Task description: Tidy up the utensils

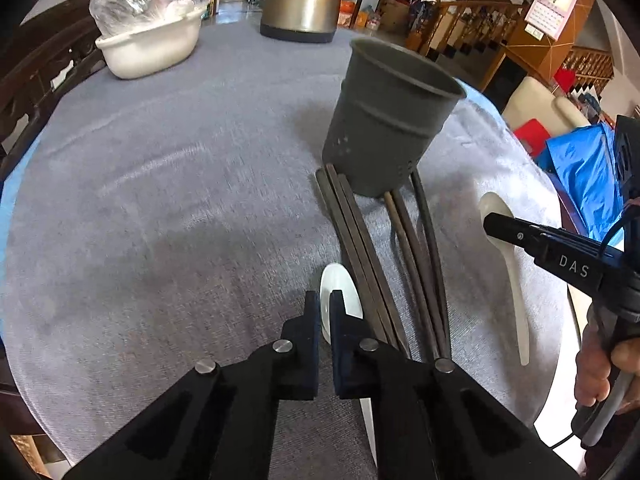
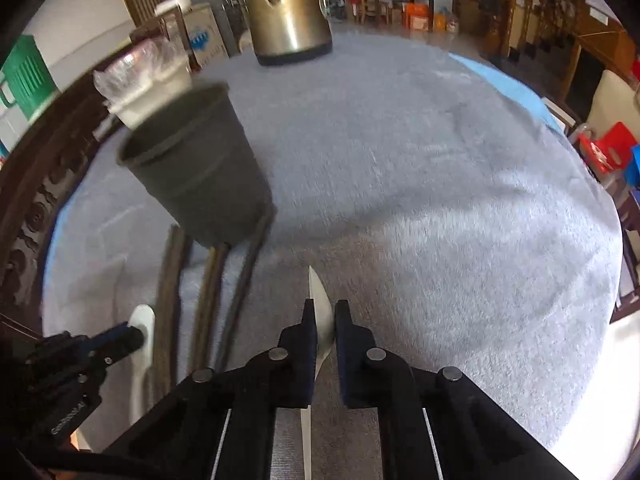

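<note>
On the left wrist view, the left tongs (image 1: 325,308) sit low over a surface (image 1: 160,200) covered in grey cloth, their jaws narrowed around the bowl of a white spoon (image 1: 340,288) that lies between the pads; whether the pads actually press on it I cannot tell. Just to the right of that spoon lies a bundle of dark chopsticks (image 1: 384,264), their far ends reaching the foot of a grey utensil holder (image 1: 388,120), which stands upright with small holes near its base. Farther right a second white spoon (image 1: 510,264) rests on the cloth, and the right tongs (image 1: 496,226) reach in from the right edge with their tip over its bowl, held by a hand (image 1: 600,364). At the far end of the surface stand a metal kettle (image 1: 304,0) and a white basin (image 1: 148,48) holding clear plastic bags.

From the right wrist view, the right tongs (image 2: 322,320) are narrow, with the second white spoon (image 2: 322,312) seen edge-on between the pads and its handle running back under the frame; firm contact cannot be confirmed. The utensil holder (image 2: 200,168) stands to the left, blurred, with the chopsticks (image 2: 208,304) lying in front of it. At lower left the left tongs (image 2: 132,338) touch the first white spoon (image 2: 145,328). The kettle (image 2: 288,16) stands at the far end.
</note>
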`<state>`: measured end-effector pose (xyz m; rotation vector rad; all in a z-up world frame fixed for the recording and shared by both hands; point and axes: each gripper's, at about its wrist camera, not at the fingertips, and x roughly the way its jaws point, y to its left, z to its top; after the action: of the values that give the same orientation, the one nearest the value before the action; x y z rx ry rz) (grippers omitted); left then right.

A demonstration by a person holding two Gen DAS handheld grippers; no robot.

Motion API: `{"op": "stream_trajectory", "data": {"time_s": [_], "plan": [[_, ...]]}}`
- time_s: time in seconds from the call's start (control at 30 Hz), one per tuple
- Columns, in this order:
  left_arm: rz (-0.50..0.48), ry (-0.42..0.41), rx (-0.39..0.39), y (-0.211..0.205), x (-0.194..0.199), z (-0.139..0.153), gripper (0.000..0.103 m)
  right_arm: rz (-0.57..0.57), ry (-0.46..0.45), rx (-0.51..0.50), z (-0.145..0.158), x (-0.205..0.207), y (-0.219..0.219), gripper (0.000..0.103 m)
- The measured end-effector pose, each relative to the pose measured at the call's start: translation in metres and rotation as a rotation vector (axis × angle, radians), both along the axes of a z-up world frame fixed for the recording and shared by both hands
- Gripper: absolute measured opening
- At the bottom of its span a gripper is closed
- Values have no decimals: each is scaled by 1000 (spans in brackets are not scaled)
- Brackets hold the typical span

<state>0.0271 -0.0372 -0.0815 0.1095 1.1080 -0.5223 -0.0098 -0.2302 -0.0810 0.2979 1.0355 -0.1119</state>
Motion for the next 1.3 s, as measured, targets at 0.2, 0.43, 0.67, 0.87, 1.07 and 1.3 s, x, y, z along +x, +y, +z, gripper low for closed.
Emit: {"op": "stream_trajectory", "data": {"time_s": [0.2, 0.43, 0.67, 0.87, 1.07, 1.3], "plan": [[0, -44, -2, 9, 3, 19, 4, -8, -60, 92, 15, -2, -11, 8], [25, 85, -20, 15, 2, 2, 22, -22, -85, 120, 13, -6, -15, 8], [-14, 96, 31, -5, -1, -7, 28, -18, -74, 156, 3, -12, -15, 8], [-11, 104, 38, -11, 5, -6, 28, -23, -82, 178, 1, -13, -23, 8], [-27, 63, 64, -22, 13, -10, 21, -18, -72, 216, -7, -14, -24, 8], [-19, 33, 58, -21, 9, -9, 7, -19, -87, 221, -3, -17, -26, 8]]}}
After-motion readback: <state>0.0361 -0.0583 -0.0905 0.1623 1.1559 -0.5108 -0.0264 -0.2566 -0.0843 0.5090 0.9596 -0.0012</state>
